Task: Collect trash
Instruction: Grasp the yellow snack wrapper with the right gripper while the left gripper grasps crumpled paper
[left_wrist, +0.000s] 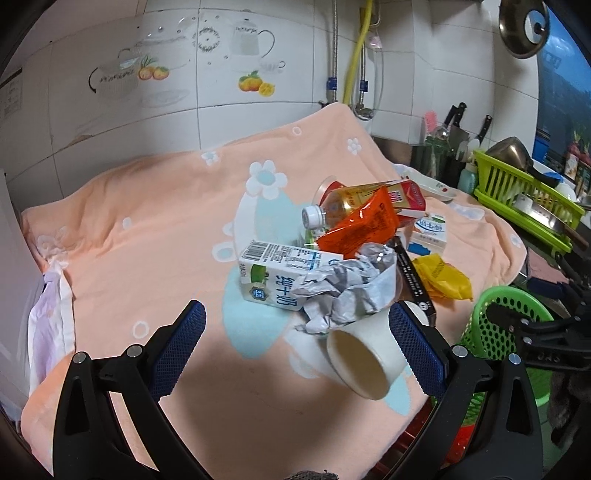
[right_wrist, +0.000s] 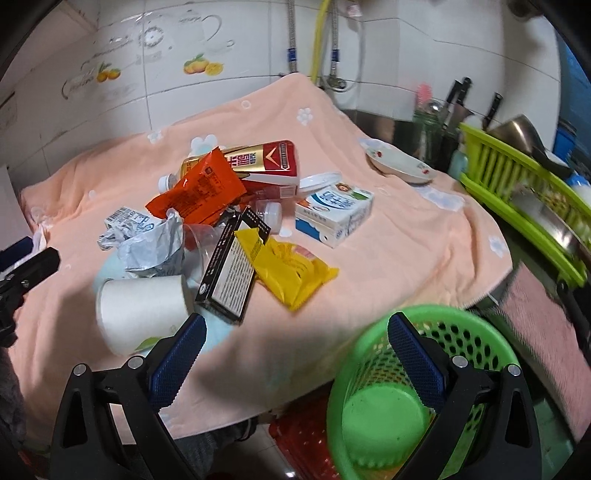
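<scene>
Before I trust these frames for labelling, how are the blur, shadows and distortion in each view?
Left wrist view: mostly sharp, a broad shadow on the towel near the left tool, fisheye bending the wall tiles. Right wrist view: softer, with the paper cup and green basket smeared by motion, corners dark.

The left gripper (left_wrist: 297, 321) and the right gripper (right_wrist: 297, 334) are held with jaws spread wide, nothing clamped.

Right claw (right_wrist: 295, 332) gapes above green basket (right_wrist: 373, 428).
</scene>
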